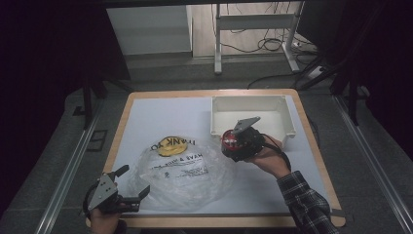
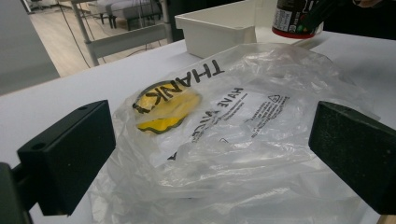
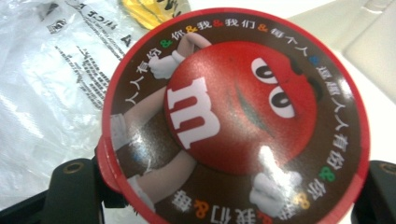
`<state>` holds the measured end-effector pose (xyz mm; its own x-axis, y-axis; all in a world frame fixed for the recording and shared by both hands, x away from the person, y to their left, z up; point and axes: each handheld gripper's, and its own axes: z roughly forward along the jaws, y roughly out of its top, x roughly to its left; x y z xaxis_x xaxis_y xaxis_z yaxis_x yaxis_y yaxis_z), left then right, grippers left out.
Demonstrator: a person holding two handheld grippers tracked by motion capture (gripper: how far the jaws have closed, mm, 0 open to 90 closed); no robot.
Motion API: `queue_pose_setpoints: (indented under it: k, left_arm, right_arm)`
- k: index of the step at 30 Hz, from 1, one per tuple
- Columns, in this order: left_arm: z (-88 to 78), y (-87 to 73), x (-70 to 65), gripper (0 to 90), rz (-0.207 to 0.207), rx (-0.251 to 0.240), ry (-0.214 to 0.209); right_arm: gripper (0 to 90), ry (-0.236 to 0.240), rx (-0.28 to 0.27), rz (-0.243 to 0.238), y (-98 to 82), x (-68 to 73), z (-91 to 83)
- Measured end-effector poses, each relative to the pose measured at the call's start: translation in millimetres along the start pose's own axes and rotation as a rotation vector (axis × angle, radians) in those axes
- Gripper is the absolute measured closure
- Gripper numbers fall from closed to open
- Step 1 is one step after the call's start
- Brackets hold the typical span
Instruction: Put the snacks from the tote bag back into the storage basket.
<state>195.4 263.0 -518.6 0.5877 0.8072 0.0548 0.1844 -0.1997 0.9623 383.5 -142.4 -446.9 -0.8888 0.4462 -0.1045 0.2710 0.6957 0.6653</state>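
Red-lidded candy tub [image 3: 236,116] sits pinched in the right claw [image 1: 233,145], held above the counter [image 1: 156,109] between the clear plastic bag [image 1: 182,173] and the white bin [image 1: 251,114] just beyond it. The left claw [image 1: 130,183] rests spread wide at the bag's near edge. The tub looks freed from the bag, with placing it in the bin still left.

Black blocky fingers [image 2: 65,156], grey three-cornered plate [image 1: 247,123], black cable, plaid sleeve [image 1: 307,202].
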Motion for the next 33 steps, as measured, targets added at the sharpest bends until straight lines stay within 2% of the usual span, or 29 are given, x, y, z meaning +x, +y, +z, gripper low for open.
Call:
queue_pose_setpoints:
  k: [7, 17, 33]
  left_arm:
    - [0.0, 0.0, 0.0, 0.6, 0.000, 0.000, 0.001]
    - [0.0, 0.0, -0.1, 0.6, 0.002, 0.000, 0.000]
    - [0.1, 0.0, 0.0, 0.6, 0.002, 0.002, 0.000]
  right_arm:
    - [25.7, -0.001, 0.001, 0.022, -5.7, -12.2, 4.0]
    - [25.7, 0.010, 0.003, 0.009, -5.0, -24.8, 9.4]
    - [25.7, -0.004, 0.004, 0.004, -1.2, -42.1, 16.4]
